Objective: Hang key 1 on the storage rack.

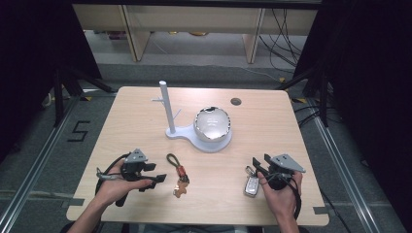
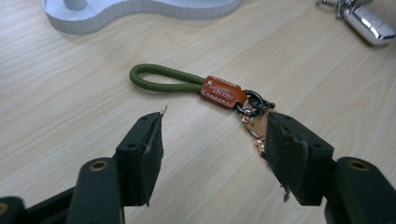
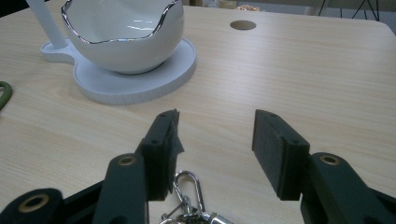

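The left claw (image 2: 210, 140) is open and its right jaw hides part of the green keychain (image 2: 187, 86) lying just ahead on the counter (image 1: 262, 141), while the open right claw (image 3: 215, 140) has a cut-off car key (image 1: 251, 185) under it.

— Even overhead light falls on the pale table (image 1: 145, 116), the surroundings dropping into near black.
— Glare streaks the white bowl (image 3: 126, 32); shadows stay soft. Close views are sharp mid-frame, while the near jaws at the bottom edge go slightly soft.
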`<state>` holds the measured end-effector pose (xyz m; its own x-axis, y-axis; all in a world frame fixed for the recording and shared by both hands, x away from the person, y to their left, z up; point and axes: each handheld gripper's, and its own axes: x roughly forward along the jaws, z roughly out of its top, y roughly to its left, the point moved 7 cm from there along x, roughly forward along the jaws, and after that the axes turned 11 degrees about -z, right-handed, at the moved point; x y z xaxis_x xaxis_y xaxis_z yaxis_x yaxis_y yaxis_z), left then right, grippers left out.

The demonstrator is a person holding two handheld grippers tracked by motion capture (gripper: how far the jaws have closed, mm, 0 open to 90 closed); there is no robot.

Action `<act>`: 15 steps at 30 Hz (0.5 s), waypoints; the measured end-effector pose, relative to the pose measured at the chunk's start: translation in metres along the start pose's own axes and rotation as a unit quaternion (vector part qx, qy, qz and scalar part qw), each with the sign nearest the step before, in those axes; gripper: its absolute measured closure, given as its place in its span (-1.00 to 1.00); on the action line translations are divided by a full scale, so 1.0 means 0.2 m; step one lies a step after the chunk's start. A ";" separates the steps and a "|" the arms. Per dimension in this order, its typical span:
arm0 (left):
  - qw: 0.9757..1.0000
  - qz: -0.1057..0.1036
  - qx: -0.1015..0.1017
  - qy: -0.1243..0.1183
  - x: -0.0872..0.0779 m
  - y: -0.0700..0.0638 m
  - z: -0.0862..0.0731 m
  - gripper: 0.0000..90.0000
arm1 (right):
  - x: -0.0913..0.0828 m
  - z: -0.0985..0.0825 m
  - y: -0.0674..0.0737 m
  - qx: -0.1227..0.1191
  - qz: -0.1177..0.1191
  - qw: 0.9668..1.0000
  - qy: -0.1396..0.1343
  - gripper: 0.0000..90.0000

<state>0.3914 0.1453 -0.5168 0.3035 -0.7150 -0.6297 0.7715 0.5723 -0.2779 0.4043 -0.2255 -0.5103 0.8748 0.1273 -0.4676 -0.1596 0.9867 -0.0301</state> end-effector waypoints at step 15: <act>0.996 0.007 0.027 0.086 0.15 0.00 0.09 -0.23 | 0.01 0.02 0.01 -0.008 0.002 1.000 -0.005 0.14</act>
<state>0.4101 0.1158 -0.5232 0.2173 -0.6246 -0.7501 0.7982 0.5560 -0.2317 0.4070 -0.2225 -0.5075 0.8785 0.1332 -0.4588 -0.1707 0.9845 -0.0411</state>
